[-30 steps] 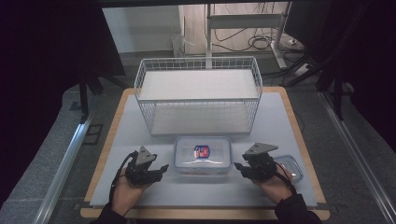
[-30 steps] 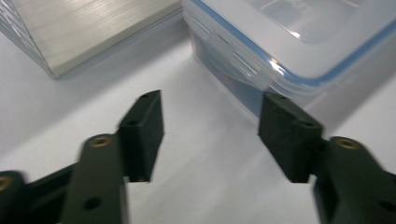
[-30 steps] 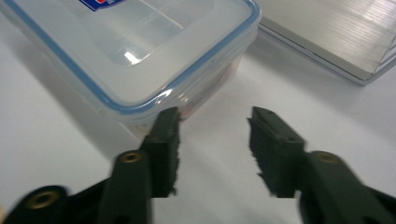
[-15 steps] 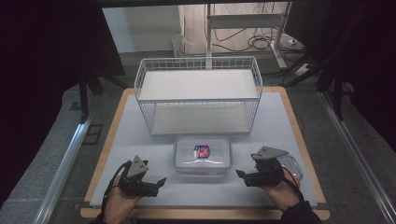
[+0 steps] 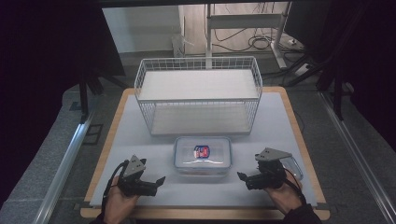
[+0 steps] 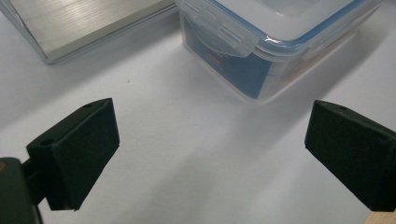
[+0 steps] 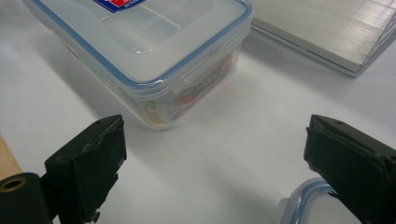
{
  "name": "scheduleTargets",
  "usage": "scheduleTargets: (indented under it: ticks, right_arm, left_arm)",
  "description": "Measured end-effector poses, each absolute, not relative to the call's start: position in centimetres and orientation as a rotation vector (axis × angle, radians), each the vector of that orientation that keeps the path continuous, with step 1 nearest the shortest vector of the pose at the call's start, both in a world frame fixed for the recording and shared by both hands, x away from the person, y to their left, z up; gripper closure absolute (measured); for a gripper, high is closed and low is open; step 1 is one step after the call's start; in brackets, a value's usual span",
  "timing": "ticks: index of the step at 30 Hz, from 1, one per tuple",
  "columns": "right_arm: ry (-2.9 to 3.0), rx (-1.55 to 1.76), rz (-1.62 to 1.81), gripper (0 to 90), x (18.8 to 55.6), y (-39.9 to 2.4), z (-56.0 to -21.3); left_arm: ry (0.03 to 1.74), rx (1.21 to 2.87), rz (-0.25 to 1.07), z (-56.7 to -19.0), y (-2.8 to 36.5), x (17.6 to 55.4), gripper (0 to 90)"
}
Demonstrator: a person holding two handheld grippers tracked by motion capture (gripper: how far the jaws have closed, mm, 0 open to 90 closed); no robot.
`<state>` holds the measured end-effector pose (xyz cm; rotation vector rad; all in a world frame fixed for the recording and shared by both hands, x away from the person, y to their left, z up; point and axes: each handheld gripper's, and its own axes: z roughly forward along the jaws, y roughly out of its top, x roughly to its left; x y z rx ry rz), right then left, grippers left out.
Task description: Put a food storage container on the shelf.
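Note:
A clear plastic container with a blue-sealed lid and a red-and-blue label sits on the white table, near the front. My left gripper lies to its left and points at it. The jaws are open and have just been opening, with nothing between them. My right gripper lies to its right, also open and just opened, and empty. In the left gripper view the container stands beyond the wide-apart pads of the left gripper. In the right gripper view the container lies ahead of the right gripper.
A white wire basket stands behind the container, and its base is seen in the right gripper view. A second clear, blue-rimmed lid or box lies under the right hand. The table's wooden edge runs along the front.
Both grippers have drawn back a little from the container's sides toward the near edge. Their jaws stand wider apart than before.

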<state>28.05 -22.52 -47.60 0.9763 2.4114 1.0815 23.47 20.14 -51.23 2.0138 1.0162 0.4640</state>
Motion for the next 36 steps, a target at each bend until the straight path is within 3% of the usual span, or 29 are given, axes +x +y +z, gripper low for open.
scheduleTargets:
  ticks: [9, 19, 29, 36]
  right_arm:
    - [2.408, 0.976, 1.114, 1.1, 28.2, -22.5, -47.3]
    - [2.431, 0.931, 1.125, 0.0, 28.7, -21.7, -47.2]
    - [2.479, 0.965, 1.153, 1.2, 30.4, -20.2, -47.5]
    - [2.539, 1.022, 1.148, 1.1, 31.8, -19.2, -47.7]
  left_arm:
    - [1.011, 2.028, 0.449, -51.2, 19.8, 23.8, 4.7]
    - [1.024, 2.012, 0.339, -50.1, 19.7, 24.9, 6.7]
    - [1.010, 2.046, 0.279, -49.2, 18.5, 27.3, 2.2]
    - [0.974, 2.015, 0.167, -49.2, 17.5, 30.0, 2.1]
